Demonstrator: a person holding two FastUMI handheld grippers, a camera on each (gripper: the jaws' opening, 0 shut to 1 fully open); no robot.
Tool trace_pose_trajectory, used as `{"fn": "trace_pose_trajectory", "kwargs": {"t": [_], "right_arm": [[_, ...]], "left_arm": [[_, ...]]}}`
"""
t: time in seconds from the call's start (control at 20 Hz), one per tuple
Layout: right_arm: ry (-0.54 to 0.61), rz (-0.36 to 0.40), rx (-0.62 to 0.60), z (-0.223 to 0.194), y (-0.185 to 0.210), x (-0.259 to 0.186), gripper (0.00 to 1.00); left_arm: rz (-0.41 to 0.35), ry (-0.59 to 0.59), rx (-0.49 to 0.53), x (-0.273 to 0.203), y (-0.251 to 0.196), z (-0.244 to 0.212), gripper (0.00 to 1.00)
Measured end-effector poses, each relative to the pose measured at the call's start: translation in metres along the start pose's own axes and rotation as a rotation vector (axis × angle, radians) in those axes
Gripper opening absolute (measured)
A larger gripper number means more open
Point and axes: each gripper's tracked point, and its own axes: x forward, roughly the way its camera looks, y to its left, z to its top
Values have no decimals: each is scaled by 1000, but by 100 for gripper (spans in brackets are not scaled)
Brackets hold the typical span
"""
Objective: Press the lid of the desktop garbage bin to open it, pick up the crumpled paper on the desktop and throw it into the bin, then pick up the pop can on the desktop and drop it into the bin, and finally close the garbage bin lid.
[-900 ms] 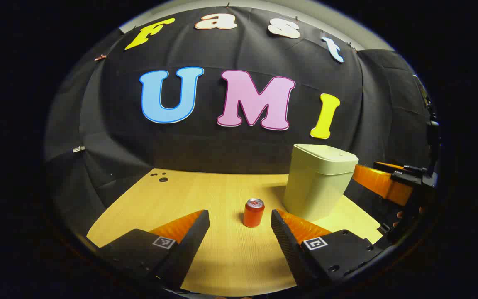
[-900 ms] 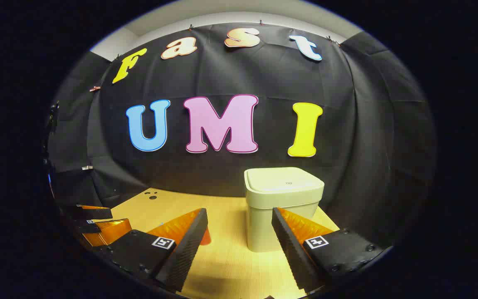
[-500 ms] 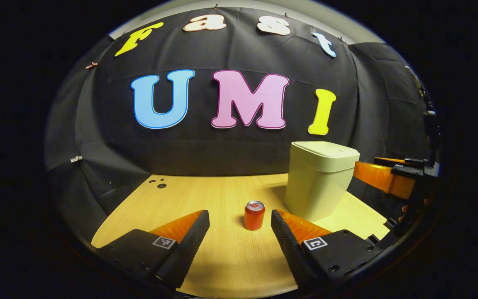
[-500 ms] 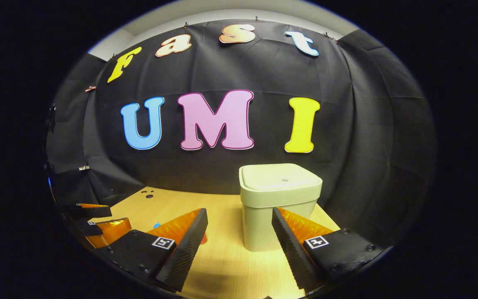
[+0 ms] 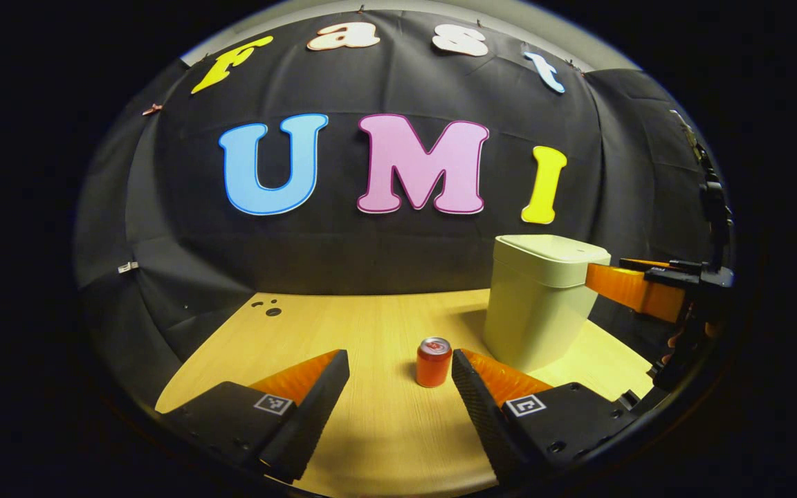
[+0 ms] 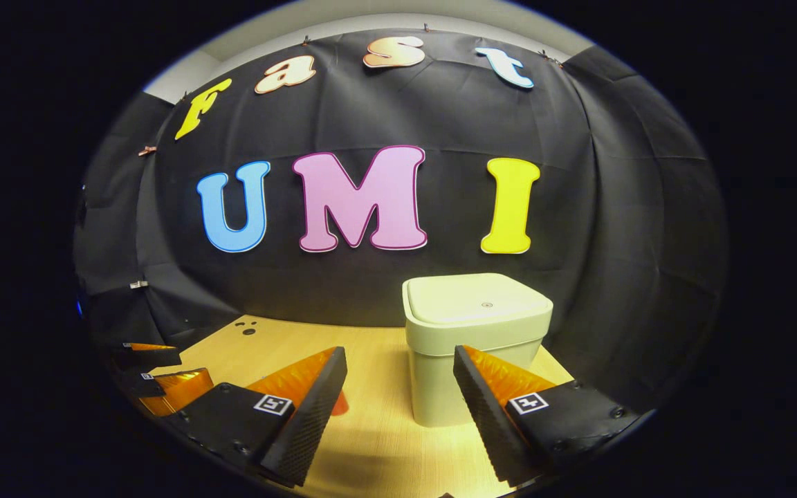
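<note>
In the left gripper view, my left claw (image 5: 400,361) had its two fingers wide apart and gripped nothing. The small orange pop can (image 5: 433,362) with the silver top stood upright on the light wooden counter (image 5: 343,325), between the fingertips but ahead of them, just beside the right finger. The pale green plastic garbage bin (image 5: 540,304) stood behind and to the right of the can, with its lid (image 5: 556,249) down. The right claw (image 5: 630,287) came in from the right edge, near the bin's top.

In the right gripper view, my right claw (image 6: 400,361) was also spread and empty. The bin (image 6: 471,346) stood just ahead, its flat lid (image 6: 476,302) closed. A bit of the can (image 6: 340,403) showed beside my left finger. The left claw (image 6: 156,377) was low at the left edge.
</note>
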Motion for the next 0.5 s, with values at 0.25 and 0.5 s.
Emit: {"fn": "trace_pose_trajectory", "kwargs": {"t": [0.25, 0.5], "right_arm": [[4, 9, -20, 0, 1, 6, 98], [-6, -8, -69, 1, -6, 11, 95]], "left_arm": [[46, 3, -11, 4, 15, -3, 96], [62, 55, -61, 16, 22, -20, 96]]}}
